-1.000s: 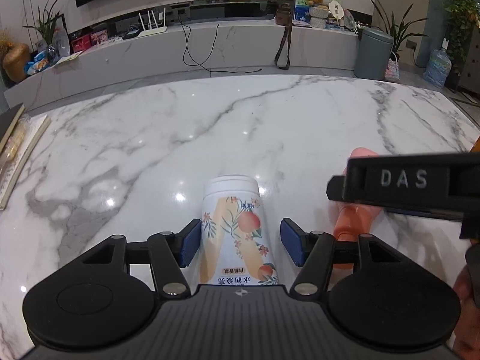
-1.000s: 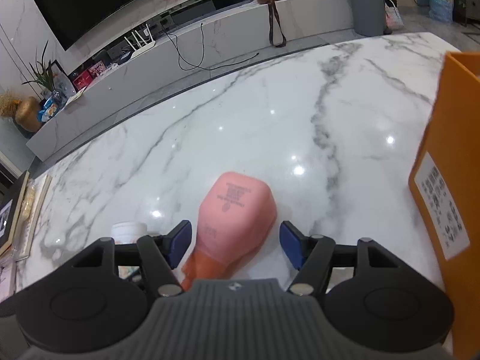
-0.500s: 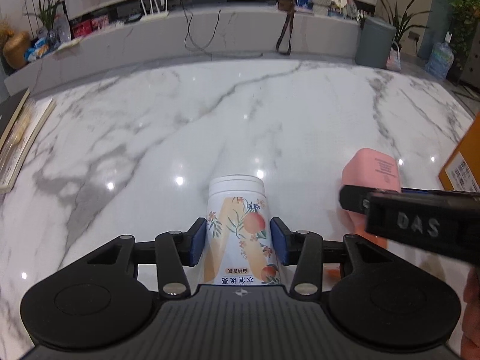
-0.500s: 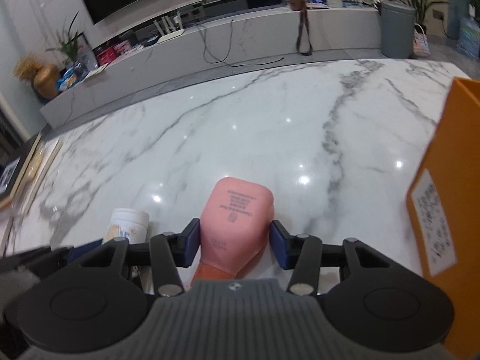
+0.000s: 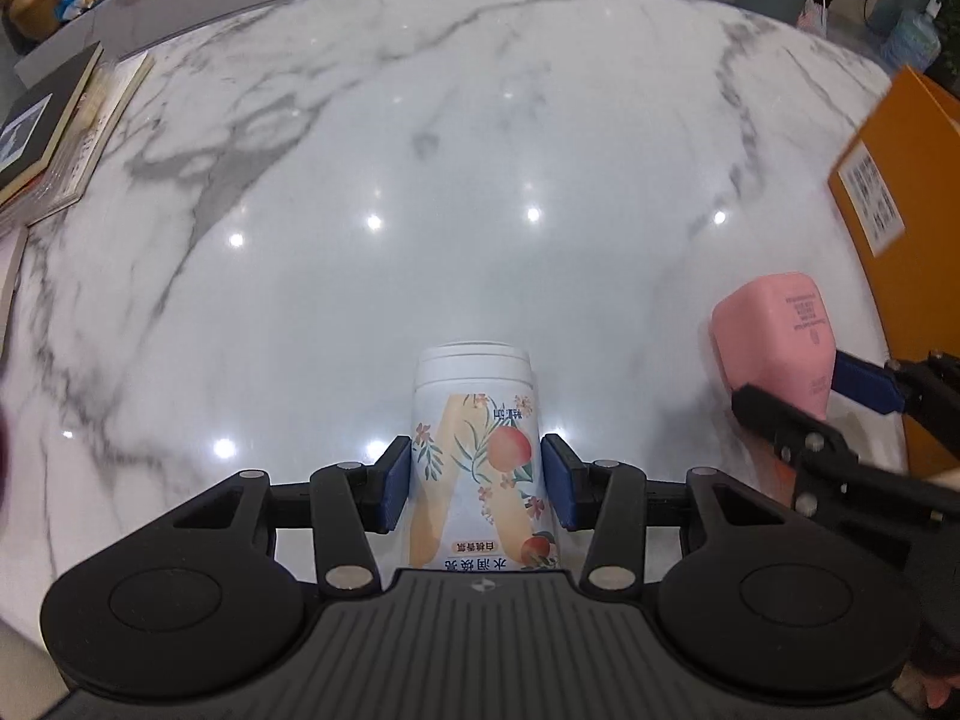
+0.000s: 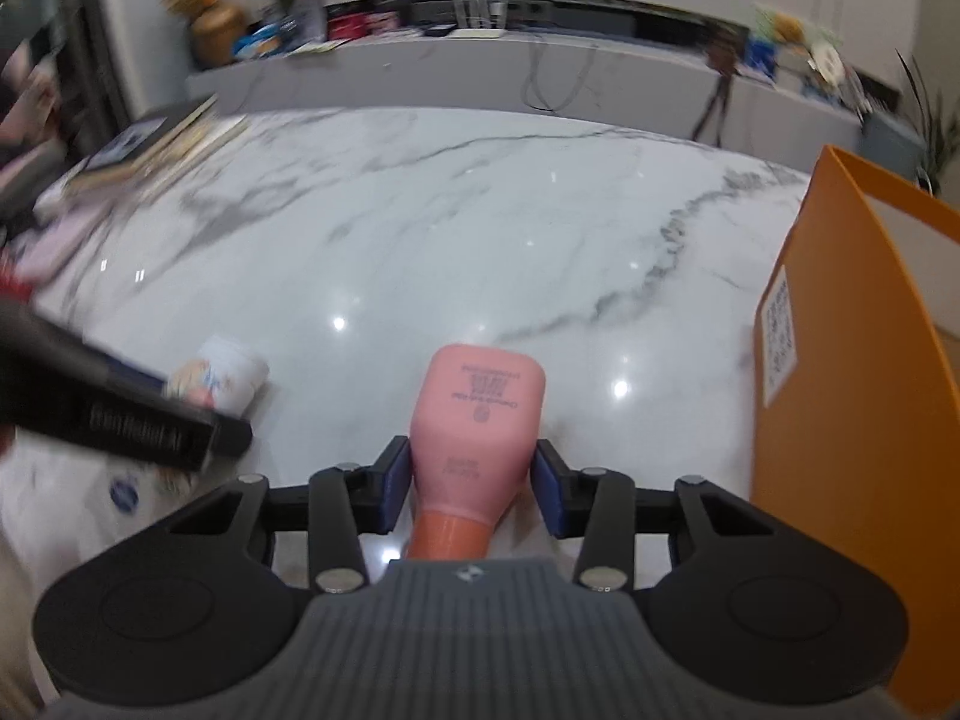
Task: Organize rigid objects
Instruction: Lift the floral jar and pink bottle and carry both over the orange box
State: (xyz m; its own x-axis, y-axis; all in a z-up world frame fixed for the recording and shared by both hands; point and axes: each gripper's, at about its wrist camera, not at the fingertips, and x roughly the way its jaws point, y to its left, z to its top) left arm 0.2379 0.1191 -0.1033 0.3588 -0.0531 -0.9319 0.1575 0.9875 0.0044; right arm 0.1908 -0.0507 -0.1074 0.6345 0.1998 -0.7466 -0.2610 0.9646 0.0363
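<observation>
A white bottle [image 5: 474, 408] printed with peaches and flowers sits between the blue pads of my left gripper [image 5: 477, 480], which is shut on its sides. The pink bottle [image 6: 480, 408] with an orange cap points away from me in my right gripper [image 6: 474, 489]; its jaws are closing and the pads press the bottle's lower body. In the left wrist view the pink bottle [image 5: 774, 336] appears at the right, held in the right gripper [image 5: 810, 390]. The right wrist view shows the white bottle [image 6: 225, 372] at the left behind a black finger [image 6: 150, 429] of the left gripper.
Both bottles are over a white marble table [image 5: 420, 150]. An orange cardboard box [image 6: 852, 390] stands at the table's right side, close to the pink bottle. Books [image 5: 48, 132] are stacked at the left edge. A low TV bench with clutter runs behind the table.
Both grippers closed from open onto their bottles. The left view tipped downward with the white bottle. The right gripper rolled and shifted sideways with the pink bottle, nearer the orange box.
</observation>
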